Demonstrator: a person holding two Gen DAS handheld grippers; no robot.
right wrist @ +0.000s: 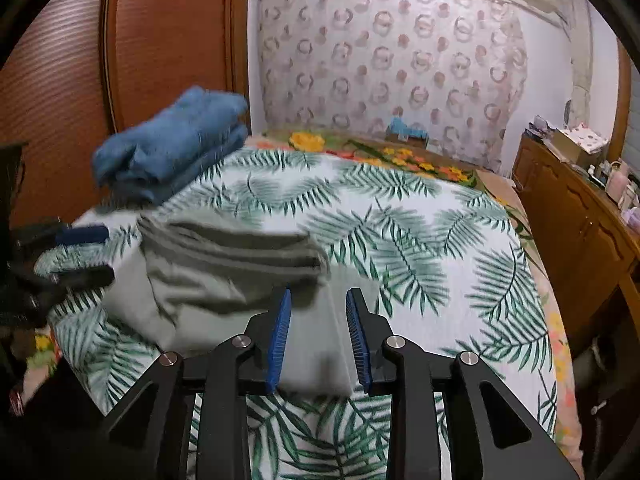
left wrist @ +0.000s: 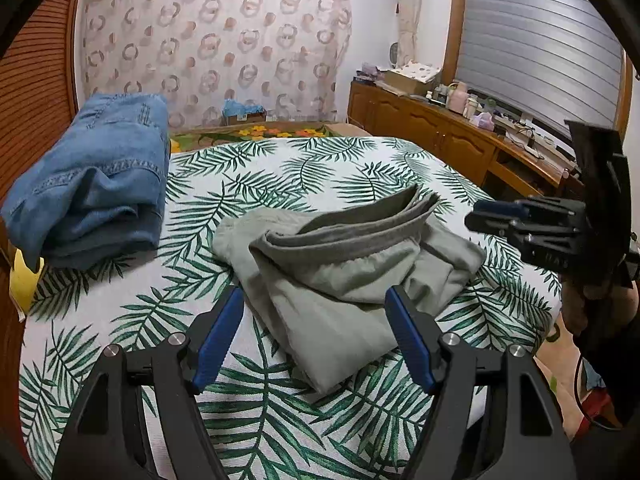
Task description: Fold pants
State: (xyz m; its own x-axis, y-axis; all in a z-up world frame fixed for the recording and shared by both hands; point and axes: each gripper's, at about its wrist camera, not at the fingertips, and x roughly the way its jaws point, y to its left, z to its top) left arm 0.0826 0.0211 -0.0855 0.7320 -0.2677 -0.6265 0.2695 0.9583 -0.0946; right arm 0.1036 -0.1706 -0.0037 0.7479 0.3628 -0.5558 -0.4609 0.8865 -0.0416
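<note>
The folded grey-green pants (left wrist: 340, 280) lie mid-bed (left wrist: 280, 168), long axis running from 7 to 1 o'clock, straight ahead at 12 of the left gripper (left wrist: 316, 334), jaws wide and empty. The right gripper (right wrist: 318, 336), at 3 o'clock, stands part-open astride a fold, gripping nothing.

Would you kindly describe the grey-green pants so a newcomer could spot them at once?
On the bed with the palm-leaf cover, two folded garments lie. The grey-green pants sit mid-bed, elastic waistband on top; the blue jeans lie apart by the wooden wall.
</note>
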